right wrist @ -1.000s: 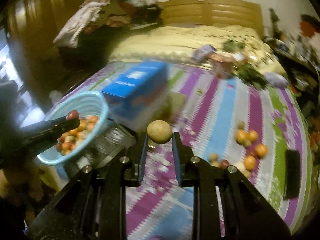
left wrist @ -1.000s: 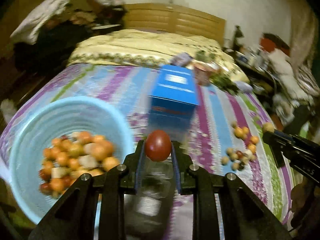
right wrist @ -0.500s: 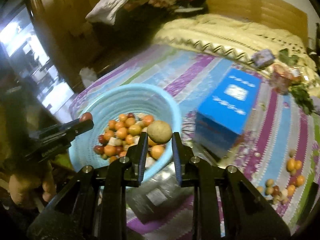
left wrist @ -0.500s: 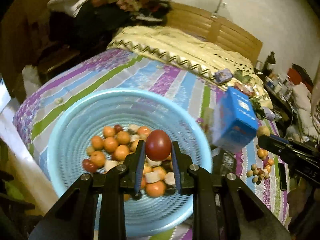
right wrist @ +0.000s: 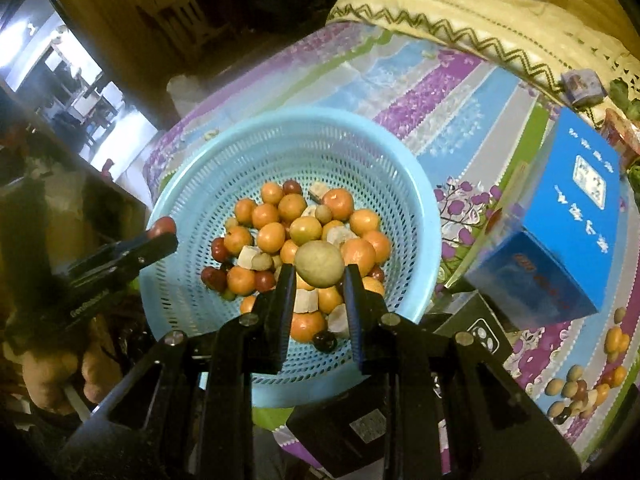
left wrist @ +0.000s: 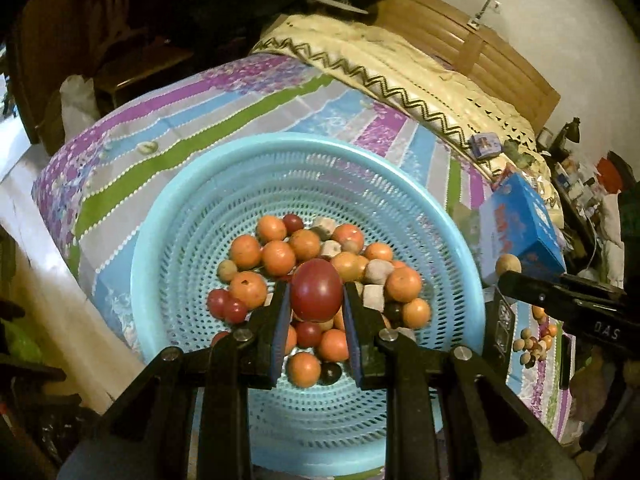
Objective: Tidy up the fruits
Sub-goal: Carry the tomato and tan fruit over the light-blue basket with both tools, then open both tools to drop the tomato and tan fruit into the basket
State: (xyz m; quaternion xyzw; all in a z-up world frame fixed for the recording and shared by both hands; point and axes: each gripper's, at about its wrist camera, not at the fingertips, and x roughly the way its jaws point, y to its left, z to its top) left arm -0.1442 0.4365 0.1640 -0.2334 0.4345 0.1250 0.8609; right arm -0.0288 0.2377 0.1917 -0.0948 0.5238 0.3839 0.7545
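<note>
Fruits: red fruit point(left wrist: 316, 296) clamped in left gripper point(left wrist: 316, 312) jaws, tan fruit point(right wrist: 319, 263) clamped in right gripper point(right wrist: 319, 280) jaws, both above blue basket point(left wrist: 160, 216). Step: depositing. Next: part jaws over the pile.

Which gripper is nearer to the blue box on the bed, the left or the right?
Right. The right gripper, holding a tan fruit, hangs between the basket and the blue box; the left gripper is at the basket's far rim.

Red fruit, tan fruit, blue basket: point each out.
red fruit point(left wrist: 316, 295), left wrist view, middle of its front face.
tan fruit point(right wrist: 319, 263), right wrist view, centre of its skin.
blue basket point(left wrist: 280, 148), left wrist view, far rim.
</note>
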